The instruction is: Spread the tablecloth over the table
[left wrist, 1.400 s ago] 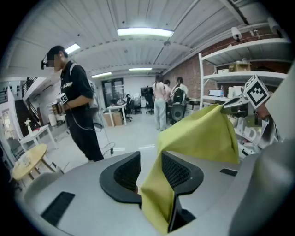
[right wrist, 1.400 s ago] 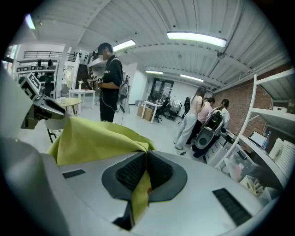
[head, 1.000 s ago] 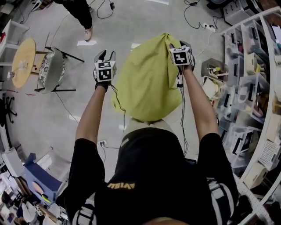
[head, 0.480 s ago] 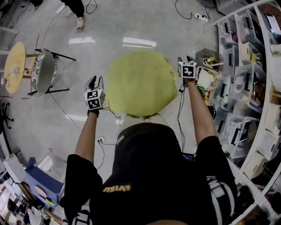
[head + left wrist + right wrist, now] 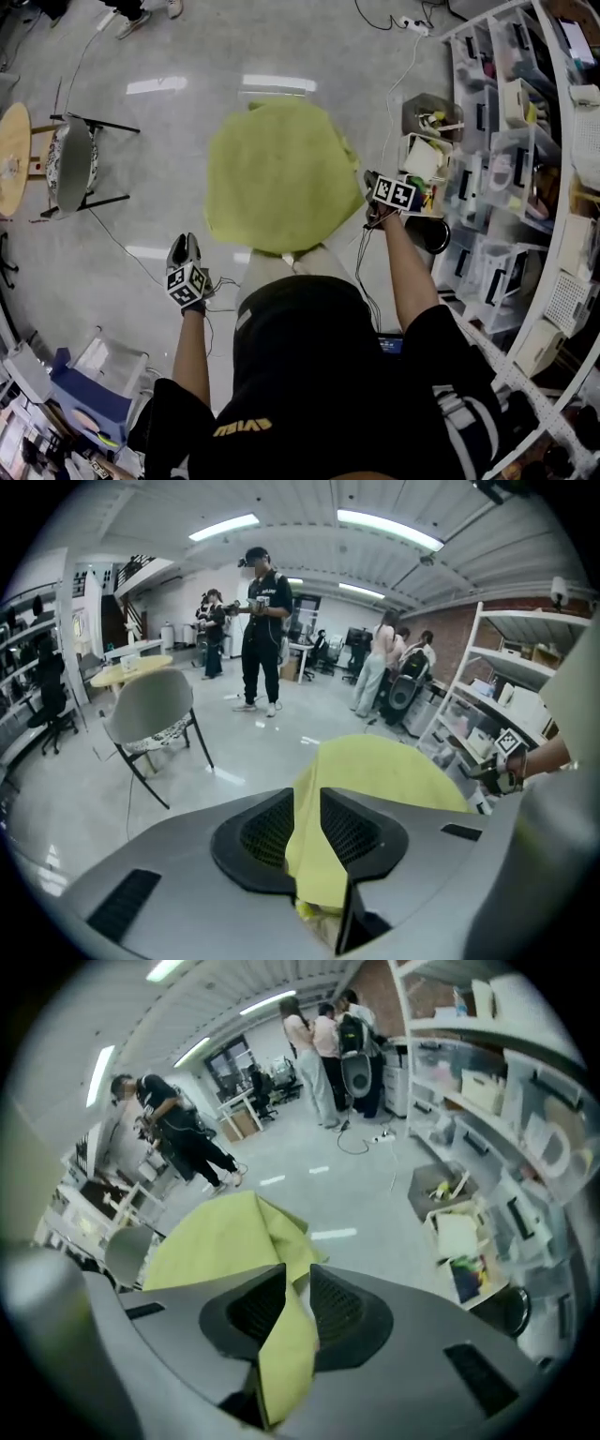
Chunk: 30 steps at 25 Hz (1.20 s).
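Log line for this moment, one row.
left hand-held gripper: jaws just closed further, pinching tablecloth | right hand-held gripper: jaws just closed further, pinching tablecloth

Plain yellow-green tablecloth (image 5: 281,178), pale grey floor (image 5: 169,169), black shirt (image 5: 319,375) with yellow lettering

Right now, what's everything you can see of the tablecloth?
The tablecloth is plain yellow-green fabric, soft-looking, billowed into a rounded sheet in front of the person, above the floor, with a fold at its right edge. Cloth runs between the jaws of the left gripper and the right gripper. Both have just been closing on it.
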{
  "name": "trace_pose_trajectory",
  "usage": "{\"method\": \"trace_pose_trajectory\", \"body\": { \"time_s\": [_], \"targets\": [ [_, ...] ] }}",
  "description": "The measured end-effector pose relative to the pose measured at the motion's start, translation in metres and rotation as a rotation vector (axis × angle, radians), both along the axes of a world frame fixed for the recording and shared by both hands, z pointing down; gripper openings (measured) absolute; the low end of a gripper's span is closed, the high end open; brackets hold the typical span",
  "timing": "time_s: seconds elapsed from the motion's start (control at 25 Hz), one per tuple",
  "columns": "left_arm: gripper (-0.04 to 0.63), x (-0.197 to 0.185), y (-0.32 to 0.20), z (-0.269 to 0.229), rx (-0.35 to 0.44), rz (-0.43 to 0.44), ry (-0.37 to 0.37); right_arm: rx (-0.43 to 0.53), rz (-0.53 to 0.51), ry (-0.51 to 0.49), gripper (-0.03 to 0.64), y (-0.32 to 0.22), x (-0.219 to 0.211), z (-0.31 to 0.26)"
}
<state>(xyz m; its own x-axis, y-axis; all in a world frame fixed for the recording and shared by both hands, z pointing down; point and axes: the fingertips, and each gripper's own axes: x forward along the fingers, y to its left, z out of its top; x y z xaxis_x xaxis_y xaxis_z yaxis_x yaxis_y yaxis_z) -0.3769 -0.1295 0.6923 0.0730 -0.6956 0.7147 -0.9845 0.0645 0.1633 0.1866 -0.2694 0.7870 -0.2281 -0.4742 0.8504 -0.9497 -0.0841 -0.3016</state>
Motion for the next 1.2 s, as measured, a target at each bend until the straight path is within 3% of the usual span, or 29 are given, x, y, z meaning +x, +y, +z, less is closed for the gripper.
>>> {"method": "trace_pose_trajectory", "body": {
  "time_s": [0.08,0.16,0.52,0.6,0.72,1.04,1.2],
  "targets": [
    [0.098,0.015,0.001,-0.005,0.020,0.034,0.009,-0.026,0.056,-0.119,0.062,-0.004,-0.007,0.016],
    [0.098,0.033,0.001,-0.012,0.039,0.081,0.008,-0.044,0.082,-0.153,0.060,-0.013,-0.010,0.030],
    [0.094,0.091,0.022,-0.026,0.070,0.080,0.018,-0.109,0.003,-0.131,0.069,-0.014,-0.021,0.072],
    [0.094,0.096,0.027,-0.030,0.070,0.080,0.008,-0.105,-0.015,-0.120,0.004,-0.015,-0.021,0.075],
    [0.092,0.101,0.038,-0.034,0.070,0.068,-0.006,-0.087,-0.026,-0.109,0.000,-0.017,-0.014,0.071],
    [0.091,0.121,0.050,-0.047,0.106,0.031,-0.015,-0.025,0.049,0.039,-0.002,-0.034,0.076,0.045],
    [0.089,0.129,0.061,-0.049,0.104,0.021,-0.015,-0.062,0.019,-0.098,0.003,-0.034,0.065,0.051]
  ]
}}
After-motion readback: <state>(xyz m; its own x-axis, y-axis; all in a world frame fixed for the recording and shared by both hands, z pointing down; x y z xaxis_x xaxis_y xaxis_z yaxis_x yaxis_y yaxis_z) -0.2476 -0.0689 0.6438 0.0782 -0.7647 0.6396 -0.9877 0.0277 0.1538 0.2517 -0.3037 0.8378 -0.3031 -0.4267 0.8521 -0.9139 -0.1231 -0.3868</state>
